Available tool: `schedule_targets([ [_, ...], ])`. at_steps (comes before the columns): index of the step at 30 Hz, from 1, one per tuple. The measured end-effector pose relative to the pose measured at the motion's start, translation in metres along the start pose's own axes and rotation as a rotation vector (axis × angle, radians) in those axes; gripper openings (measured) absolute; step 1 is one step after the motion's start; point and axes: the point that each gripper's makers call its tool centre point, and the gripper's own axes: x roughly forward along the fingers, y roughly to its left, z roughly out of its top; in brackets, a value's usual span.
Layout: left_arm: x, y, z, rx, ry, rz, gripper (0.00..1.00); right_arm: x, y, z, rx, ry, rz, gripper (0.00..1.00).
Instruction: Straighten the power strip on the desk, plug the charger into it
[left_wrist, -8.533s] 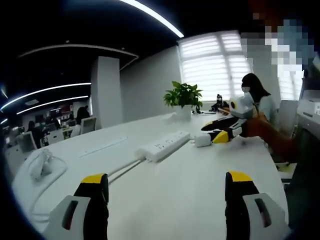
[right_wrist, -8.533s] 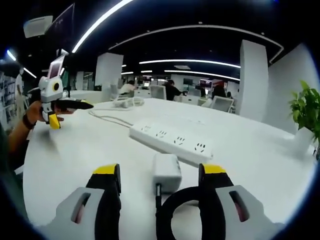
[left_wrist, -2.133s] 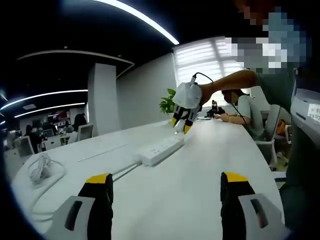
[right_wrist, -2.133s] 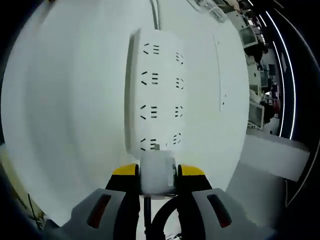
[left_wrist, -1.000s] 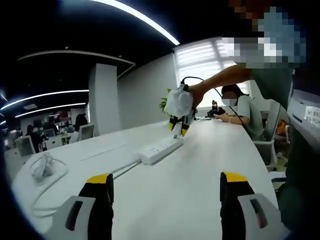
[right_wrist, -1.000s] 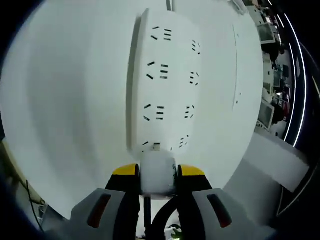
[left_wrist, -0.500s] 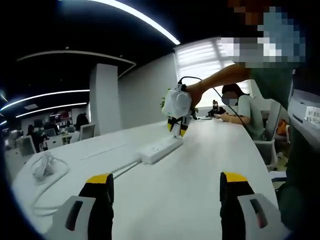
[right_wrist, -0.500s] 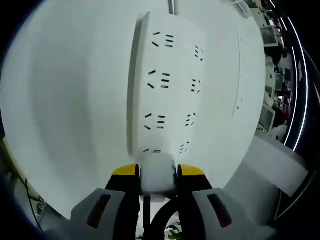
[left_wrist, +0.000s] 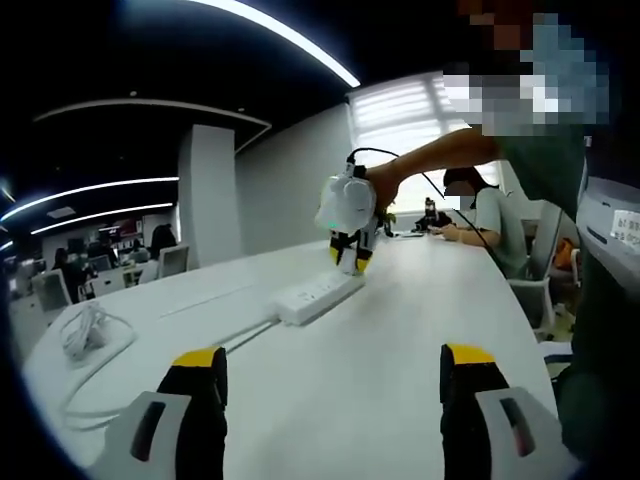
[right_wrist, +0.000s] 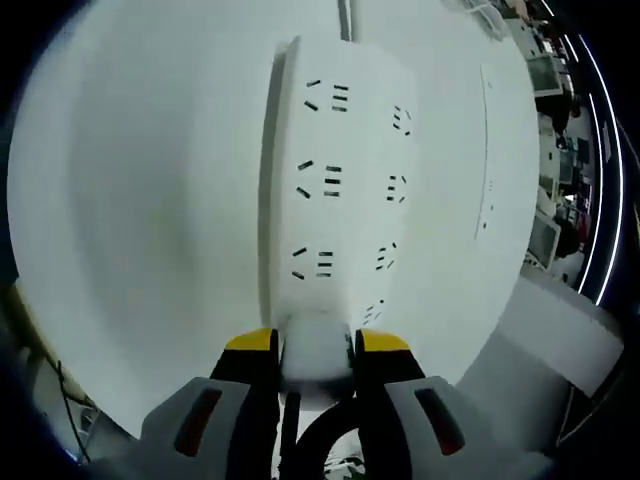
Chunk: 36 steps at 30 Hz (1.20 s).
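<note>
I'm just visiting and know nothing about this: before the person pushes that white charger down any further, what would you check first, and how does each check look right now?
1. Right gripper shut on the charger: ok.
2. Charger over the nearest socket at the end of the power strip: ok, it covers that socket.
3. Prongs lined up with the slots: cannot tell, the charger hides them.
4. Power strip lying flat on the desk: ok.
5. Charger cable clear of the sockets: ok, it trails back behind the jaws.
6. Left gripper out of the way: ok, open and well back from the strip.

Charger (right_wrist: 318, 347) sits on power strip's (right_wrist: 340, 180) near end, on desk (right_wrist: 150, 200).
</note>
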Motion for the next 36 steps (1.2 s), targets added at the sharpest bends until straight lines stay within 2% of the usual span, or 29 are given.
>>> schedule_targets([
  [1,0.001,-0.001,-0.001,0.000,0.005,-0.003,0.90,-0.002,0.002,-0.001,-0.025,0.013,0.006,0.25],
  [5,0.000,-0.002,-0.003,0.004,0.013,-0.002,0.90,-0.003,0.003,-0.002,-0.011,-0.014,0.021,0.25],
  [10,0.000,0.000,-0.003,-0.002,0.015,0.007,0.90,-0.004,0.006,-0.002,-0.028,-0.009,0.005,0.27],
  [22,0.002,-0.004,-0.004,0.015,0.029,0.004,0.96,-0.005,0.007,-0.002,-0.034,-0.050,-0.008,0.28],
  [27,0.004,-0.004,-0.007,0.006,0.040,0.004,0.99,-0.008,0.006,0.005,-0.018,-0.120,-0.022,0.34],
  [36,0.009,-0.006,-0.006,-0.006,0.036,-0.005,0.99,-0.017,-0.001,0.008,0.015,-0.203,-0.069,0.32],
])
